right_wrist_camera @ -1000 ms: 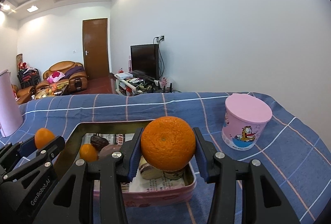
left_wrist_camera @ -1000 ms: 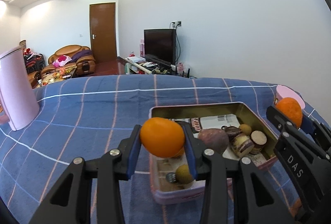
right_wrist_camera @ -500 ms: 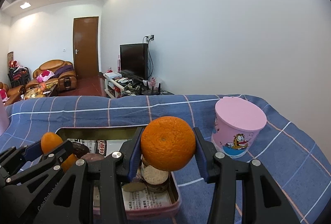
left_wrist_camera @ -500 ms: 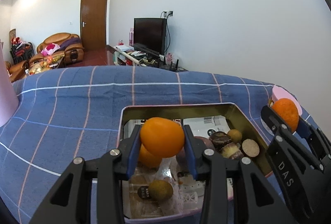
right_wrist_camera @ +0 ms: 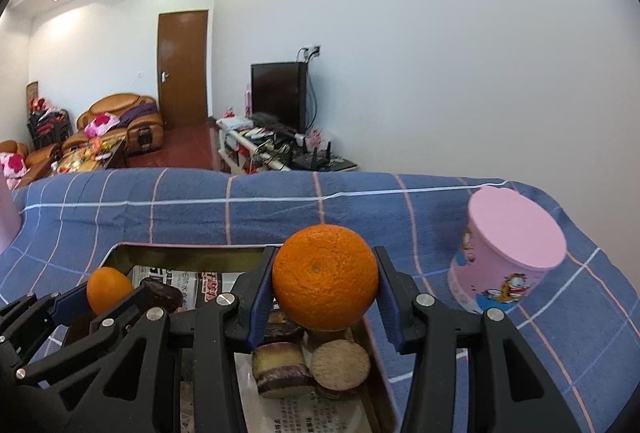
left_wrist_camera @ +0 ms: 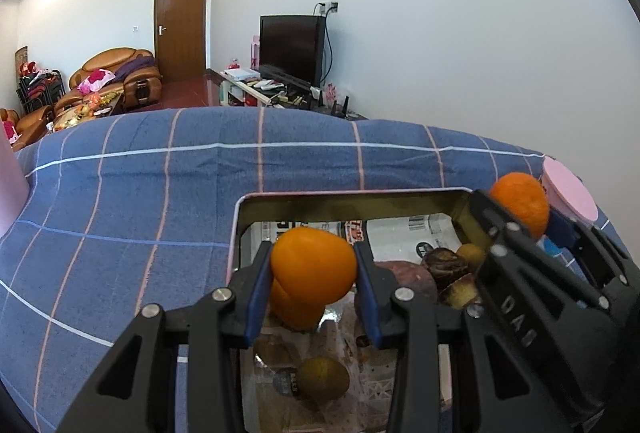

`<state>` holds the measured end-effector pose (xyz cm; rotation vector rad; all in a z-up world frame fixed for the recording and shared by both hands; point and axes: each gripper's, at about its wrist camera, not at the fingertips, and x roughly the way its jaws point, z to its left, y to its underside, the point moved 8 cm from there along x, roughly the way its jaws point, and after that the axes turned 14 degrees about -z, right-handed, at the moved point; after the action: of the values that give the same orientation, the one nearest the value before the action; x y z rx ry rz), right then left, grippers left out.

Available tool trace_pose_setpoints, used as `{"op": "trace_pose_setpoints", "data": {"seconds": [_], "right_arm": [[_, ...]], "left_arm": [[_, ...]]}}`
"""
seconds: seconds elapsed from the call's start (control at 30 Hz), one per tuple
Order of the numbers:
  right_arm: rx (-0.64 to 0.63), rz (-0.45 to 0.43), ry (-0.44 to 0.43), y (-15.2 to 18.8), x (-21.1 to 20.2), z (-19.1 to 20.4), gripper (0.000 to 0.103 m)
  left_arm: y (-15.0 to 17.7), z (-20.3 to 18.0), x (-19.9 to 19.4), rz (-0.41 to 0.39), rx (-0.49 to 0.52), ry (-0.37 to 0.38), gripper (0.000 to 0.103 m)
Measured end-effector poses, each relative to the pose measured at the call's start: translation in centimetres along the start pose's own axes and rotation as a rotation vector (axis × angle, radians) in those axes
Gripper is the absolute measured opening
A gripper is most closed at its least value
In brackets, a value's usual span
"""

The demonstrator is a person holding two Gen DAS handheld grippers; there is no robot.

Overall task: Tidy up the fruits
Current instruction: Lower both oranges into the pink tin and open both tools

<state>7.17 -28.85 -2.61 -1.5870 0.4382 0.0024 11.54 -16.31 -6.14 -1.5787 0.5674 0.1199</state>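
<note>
Right up close, the left hand-held gripper (left_wrist_camera: 314, 295) squeezes a smooth orange fruit (left_wrist_camera: 313, 265) between its blue pads. The right hand-held gripper (right_wrist_camera: 324, 303) squeezes a bumpy orange (right_wrist_camera: 325, 277) the same way. Both grips are tight, and both fruits hang in the air.

A second ago the two fruits were near the front edge of the tin box (left_wrist_camera: 360, 199). Now they have slid in over it. The box sits on the worktop under a blue checked cloth (left_wrist_camera: 140, 193). I think this means the fruits are about to be put down inside, so this part of the tidy-up is nearly done.

Below the left fruit lies another orange fruit (left_wrist_camera: 298, 313), and a small greenish one (left_wrist_camera: 324, 379) sits at 6 o'clock from it. Under the bumpy orange are cut brown and purple pieces (right_wrist_camera: 312, 365) on printed paper.

Farther off, at 3 o'clock from the box, stands a pink cup (right_wrist_camera: 508, 257) with a cartoon cat. Way behind are a black TV (right_wrist_camera: 278, 95) and a brown door (right_wrist_camera: 182, 69).
</note>
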Motion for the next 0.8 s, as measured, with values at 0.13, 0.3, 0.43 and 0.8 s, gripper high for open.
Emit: {"op": "trace_pose_setpoints", "data": {"seconds": [0.13,0.3,0.43,0.8], "right_arm": [[-0.005,0.069,-0.056,0.8,1.4,0.7,0.049],[0.034,0.152,-0.119,2.0,3.0,0.9,0.048],[0.059,0.192,-0.174,2.6,3.4,1.5,0.048],[0.137,0.198,-0.244,2.9,3.3,0.9,0.05]], "left_arm": [[0.3,0.3,0.7,0.033,-0.009,-0.014,0.04],[0.3,0.2,0.7,0.031,0.002,-0.02,0.04],[0.3,0.2,0.5,0.028,-0.001,-0.017,0.04],[0.4,0.3,0.1,0.027,-0.005,-0.005,0.043]]}}
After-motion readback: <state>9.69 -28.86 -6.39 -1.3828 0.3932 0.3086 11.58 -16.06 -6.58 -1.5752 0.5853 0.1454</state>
